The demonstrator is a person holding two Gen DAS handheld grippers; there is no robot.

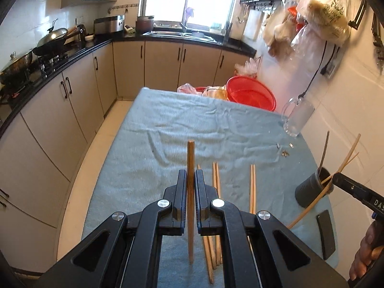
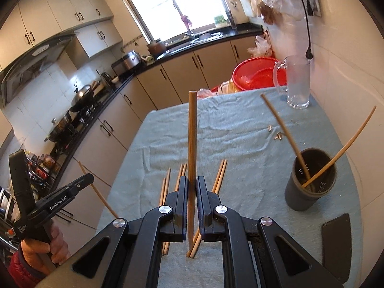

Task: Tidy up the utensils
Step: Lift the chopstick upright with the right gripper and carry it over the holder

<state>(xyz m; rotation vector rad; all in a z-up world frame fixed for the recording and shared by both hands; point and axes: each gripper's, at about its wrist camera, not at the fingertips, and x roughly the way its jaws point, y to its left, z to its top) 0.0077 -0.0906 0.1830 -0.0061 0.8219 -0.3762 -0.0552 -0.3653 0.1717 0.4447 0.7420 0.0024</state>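
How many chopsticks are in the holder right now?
2. Both stand in the dark holder: the darker chopstick leans left and away, and the paler chopstick leans right toward the wall. The holder's bottom is partly hidden.

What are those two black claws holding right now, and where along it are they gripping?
Each holds one chopstick. The left gripper pinches its chopstick about mid-length; the right gripper pinches its chopstick below the middle.

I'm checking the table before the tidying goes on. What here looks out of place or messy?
Small crumbs or shell bits lie scattered on the blue-grey cloth between the glass mug and the dark holder. Several chopsticks lie loose on the rumpled cloth.
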